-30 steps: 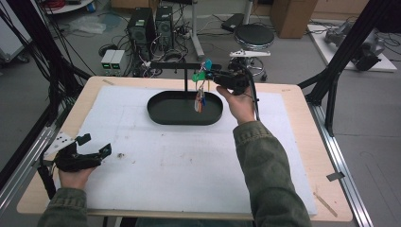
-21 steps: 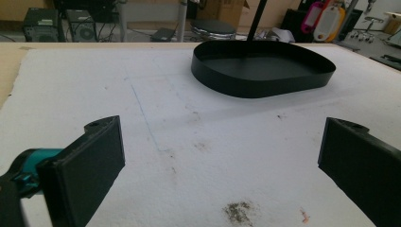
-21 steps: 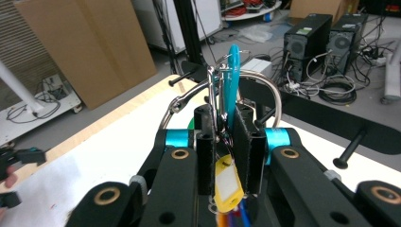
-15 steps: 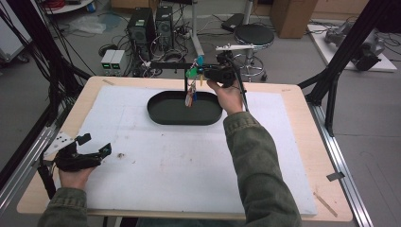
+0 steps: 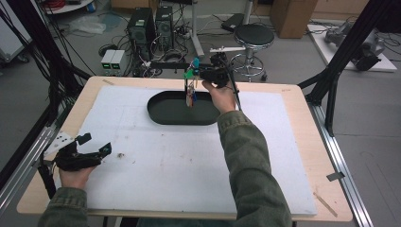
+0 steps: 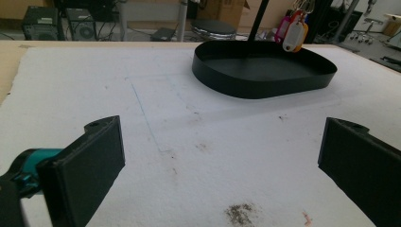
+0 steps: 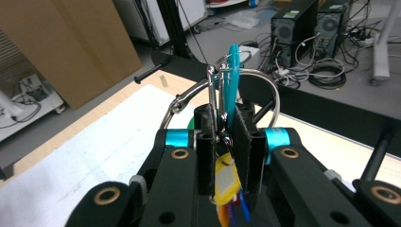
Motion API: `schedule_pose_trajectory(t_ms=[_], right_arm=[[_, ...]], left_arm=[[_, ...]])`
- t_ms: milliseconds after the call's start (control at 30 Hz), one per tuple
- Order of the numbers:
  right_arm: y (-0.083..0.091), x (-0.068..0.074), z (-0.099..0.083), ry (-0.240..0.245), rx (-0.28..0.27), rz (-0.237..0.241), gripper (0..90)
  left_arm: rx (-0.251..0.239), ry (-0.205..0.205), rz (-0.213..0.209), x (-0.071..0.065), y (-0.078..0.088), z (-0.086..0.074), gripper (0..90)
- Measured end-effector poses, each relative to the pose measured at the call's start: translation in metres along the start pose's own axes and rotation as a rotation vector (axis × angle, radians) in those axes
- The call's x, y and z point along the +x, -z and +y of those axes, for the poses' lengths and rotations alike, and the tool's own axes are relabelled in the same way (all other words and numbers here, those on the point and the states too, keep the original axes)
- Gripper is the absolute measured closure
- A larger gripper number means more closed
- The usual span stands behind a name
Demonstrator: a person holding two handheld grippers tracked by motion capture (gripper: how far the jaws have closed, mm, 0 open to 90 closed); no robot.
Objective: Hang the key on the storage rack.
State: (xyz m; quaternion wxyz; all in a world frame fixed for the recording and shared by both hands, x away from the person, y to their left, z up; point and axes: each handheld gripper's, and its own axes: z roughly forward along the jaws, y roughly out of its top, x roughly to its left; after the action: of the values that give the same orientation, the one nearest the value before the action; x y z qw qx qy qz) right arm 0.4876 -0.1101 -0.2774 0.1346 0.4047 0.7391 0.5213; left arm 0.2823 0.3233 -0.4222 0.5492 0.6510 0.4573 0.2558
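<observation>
At the near left of the worktop (image 5: 302, 142), the left gripper (image 5: 92, 146) rests in the person's hand on the white mat (image 5: 189, 170); its fingers (image 6: 90, 165) are spread wide with nothing between them. Farther, in the middle of the mat, stands a black oval tray (image 5: 163, 111). Above the far part of this tray the right gripper (image 5: 197, 72) is held up in the air. Its fingers (image 7: 248, 142) are pressed together and pinch a bunch of keys (image 7: 226, 182) with coloured tags, on a silver carabiner (image 7: 213, 94) with a teal tag. The tags hang down over the tray, just beside a black post (image 5: 185, 82) that rises at the tray's far side.
</observation>
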Motion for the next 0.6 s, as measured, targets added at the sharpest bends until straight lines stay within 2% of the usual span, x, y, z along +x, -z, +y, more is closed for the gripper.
schedule_pose_trajectory(t_ms=[367, 600], right_arm=[[-0.021, 0.002, -0.004, -0.028, 0.008, 0.0, 80.4], [-0.028, -0.002, -0.005, -0.073, -0.008, -0.007, 80.3]], left_arm=[[-0.009, 0.01, -0.005, 0.001, -0.001, 0.0, 1.7], [-0.006, 0.011, -0.014, 0.002, -0.001, 0.0, 1.7]])
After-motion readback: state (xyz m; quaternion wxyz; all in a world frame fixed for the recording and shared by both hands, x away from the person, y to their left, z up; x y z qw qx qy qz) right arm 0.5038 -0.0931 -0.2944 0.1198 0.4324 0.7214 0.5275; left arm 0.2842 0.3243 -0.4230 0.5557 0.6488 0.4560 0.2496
